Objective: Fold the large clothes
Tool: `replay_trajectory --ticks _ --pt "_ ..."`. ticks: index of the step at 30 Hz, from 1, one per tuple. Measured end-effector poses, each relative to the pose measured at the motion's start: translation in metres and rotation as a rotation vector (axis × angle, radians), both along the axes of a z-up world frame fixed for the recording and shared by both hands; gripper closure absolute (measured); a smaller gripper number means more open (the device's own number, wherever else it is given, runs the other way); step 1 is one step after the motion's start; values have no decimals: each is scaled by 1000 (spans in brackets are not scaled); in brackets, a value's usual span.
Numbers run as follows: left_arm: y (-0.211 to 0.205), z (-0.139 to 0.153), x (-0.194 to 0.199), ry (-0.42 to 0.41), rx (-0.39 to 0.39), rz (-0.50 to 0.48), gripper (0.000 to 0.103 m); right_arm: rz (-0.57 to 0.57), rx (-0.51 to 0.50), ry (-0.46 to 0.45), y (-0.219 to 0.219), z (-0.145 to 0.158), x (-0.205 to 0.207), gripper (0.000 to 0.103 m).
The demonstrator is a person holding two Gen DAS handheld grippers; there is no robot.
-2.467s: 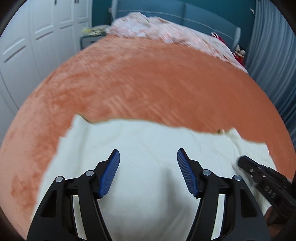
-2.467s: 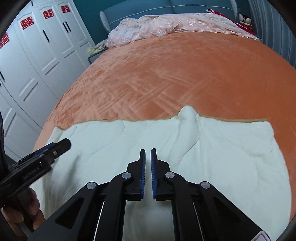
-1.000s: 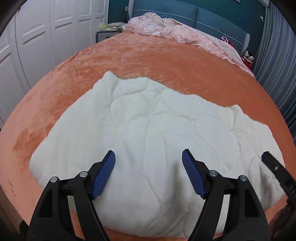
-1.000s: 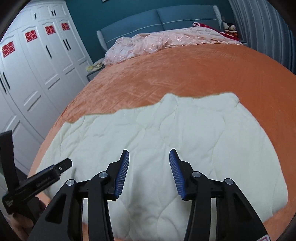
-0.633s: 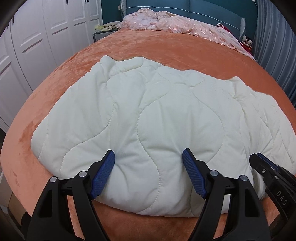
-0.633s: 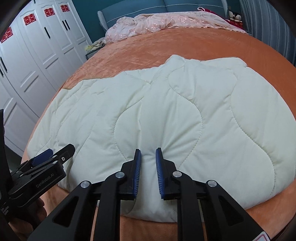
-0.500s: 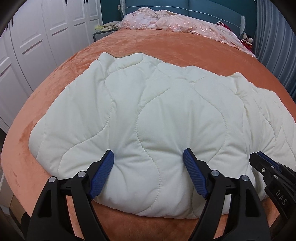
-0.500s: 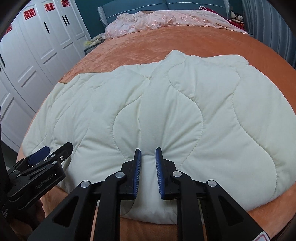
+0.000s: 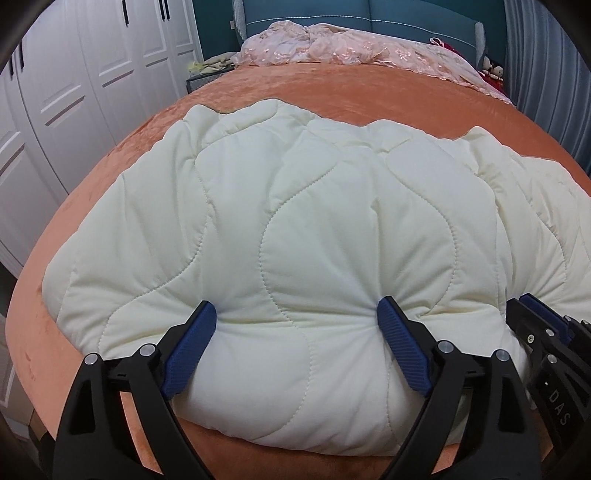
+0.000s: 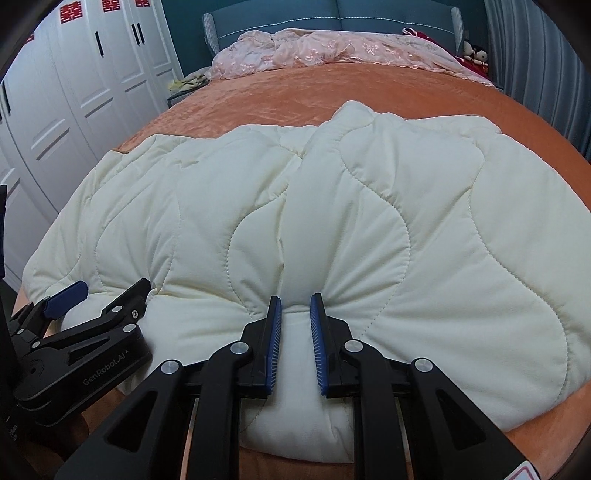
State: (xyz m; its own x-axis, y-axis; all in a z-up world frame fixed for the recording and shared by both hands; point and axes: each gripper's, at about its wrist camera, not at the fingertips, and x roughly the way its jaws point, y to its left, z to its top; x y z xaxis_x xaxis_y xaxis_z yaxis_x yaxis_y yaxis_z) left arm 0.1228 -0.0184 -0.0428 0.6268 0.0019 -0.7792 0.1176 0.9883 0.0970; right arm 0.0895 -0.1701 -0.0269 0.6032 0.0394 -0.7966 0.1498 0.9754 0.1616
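The cream quilt (image 9: 314, 229) lay folded on the orange bedspread (image 9: 369, 85), its near edge at the foot of the bed. Its long axis ran across the bed from side to side, the thick folded edge facing the person and the looser edges pointing toward the headboard (image 10: 332, 14).

The right gripper (image 10: 295, 332) pinched a ridge of the near edge, its jaws nearly together with padding bunched between them. The left gripper (image 9: 295, 347) straddled a wide bulge of the same edge; its jaws were opening, and the pads still dented the fabric on both sides.

The likely trouble was uneven holding. With one side letting go while the other stayed clamped, any pull could have dragged the quilt askew and skewed the layers. The puffy filling could also have slipped from the narrow pinch, and the near edge might have slid off the bed.
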Motion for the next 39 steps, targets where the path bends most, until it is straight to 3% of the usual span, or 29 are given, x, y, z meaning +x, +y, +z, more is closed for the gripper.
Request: replay_trajectory --ticks 6,9,11,16,20,26,30,34,38,39 --pt "0 0 2 -16 -5 -12 15 0 1 -9 -1 -1 1 88" --pt "14 18 0 2 -87 1 16 -24 73 12 -8 15 1 84" --pt "34 35 -6 -3 -148 58 17 -16 128 -4 -6 31 -2 83" --pt "106 56 -17 7 -260 249 16 89 115 -2 31 49 -2 83" --pt "155 43 -11 94 -404 341 16 121 112 43 53 37 3 83" --pt "175 2 1 232 -636 390 12 112 126 91 52 20 12 83" --pt "161 1 13 215 -655 373 8 124 126 99 52 14 15 84" --pt "140 11 23 229 -659 308 39 119 145 102 48 10 16 84" --pt "119 49 15 150 -578 227 71 123 141 108 47 12 16 85" --pt "114 61 12 128 -568 195 74 119 148 112 45 14 16 85"
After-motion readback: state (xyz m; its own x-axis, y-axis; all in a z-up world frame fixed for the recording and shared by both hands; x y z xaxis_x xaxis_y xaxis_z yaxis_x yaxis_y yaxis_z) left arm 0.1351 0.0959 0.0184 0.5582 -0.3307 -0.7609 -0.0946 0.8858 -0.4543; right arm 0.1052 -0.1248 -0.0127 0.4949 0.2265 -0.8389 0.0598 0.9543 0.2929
